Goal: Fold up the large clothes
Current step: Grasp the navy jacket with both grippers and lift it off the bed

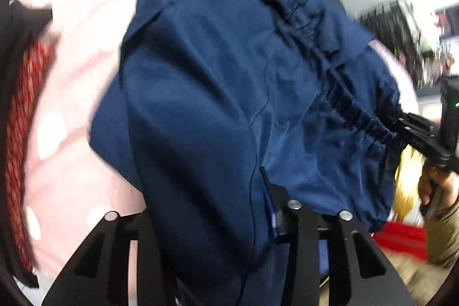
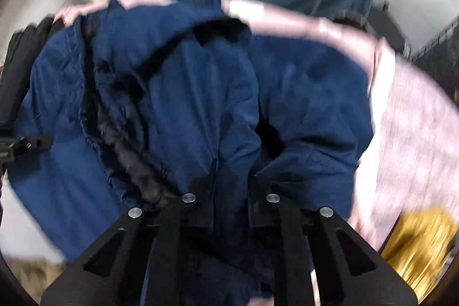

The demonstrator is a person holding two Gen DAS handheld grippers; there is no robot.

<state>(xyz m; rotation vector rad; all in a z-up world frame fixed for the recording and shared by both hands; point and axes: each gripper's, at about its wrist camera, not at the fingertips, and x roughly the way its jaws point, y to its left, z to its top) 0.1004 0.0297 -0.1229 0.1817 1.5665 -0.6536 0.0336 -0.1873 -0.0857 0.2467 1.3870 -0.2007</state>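
My left claw (image 1: pixel 218 220) pinches a thick fold of the blue coat (image 1: pixel 229 82). My right claw (image 2: pixel 231 191) pinches its cloth too. The coat lies bunched on the pink sheet (image 1: pixel 71 105). No neat fold shows yet, so I think most folding is left.
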